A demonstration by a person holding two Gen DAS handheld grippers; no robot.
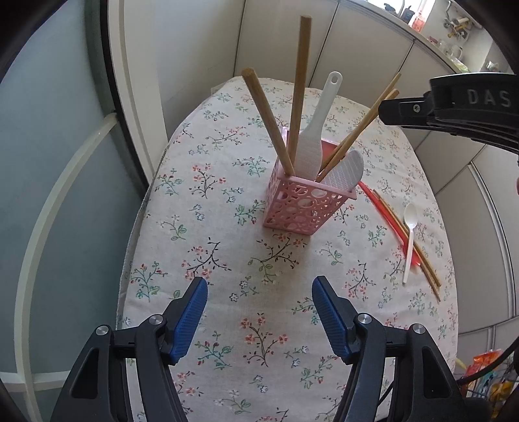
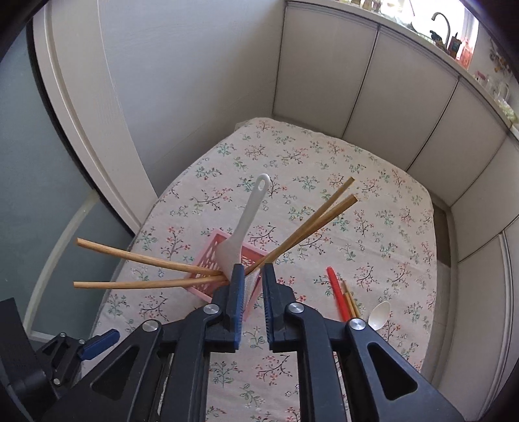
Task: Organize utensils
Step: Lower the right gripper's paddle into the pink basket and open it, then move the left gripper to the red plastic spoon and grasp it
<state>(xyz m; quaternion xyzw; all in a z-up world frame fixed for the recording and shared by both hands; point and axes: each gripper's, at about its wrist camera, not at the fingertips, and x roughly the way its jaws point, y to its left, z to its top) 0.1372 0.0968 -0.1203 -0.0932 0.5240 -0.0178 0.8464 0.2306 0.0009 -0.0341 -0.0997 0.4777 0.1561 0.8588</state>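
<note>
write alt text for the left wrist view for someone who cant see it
A pink lattice utensil basket on a floral tablecloth holds two wooden handles, two white rice paddles and a pair of chopsticks. To its right lie a white plastic spoon, red sticks and more chopsticks. The left gripper hovers open and empty in the foreground.

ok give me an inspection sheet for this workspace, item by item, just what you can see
Surface: floral tablecloth covers the table.
Job's things: pink basket upright, holding two wooden sticks, two white rice paddles and a chopstick pair. White spoon, red stick and more chopsticks lie on the cloth.
Clutter: nothing seen on the table.
Grippers: left gripper open, empty, short of the basket. Right gripper over the basket, jaws slightly apart, gripping nothing.
Cables: dark cable at the lower right edge.
Surroundings: white panelled wall, glass door, shelf items.
</note>
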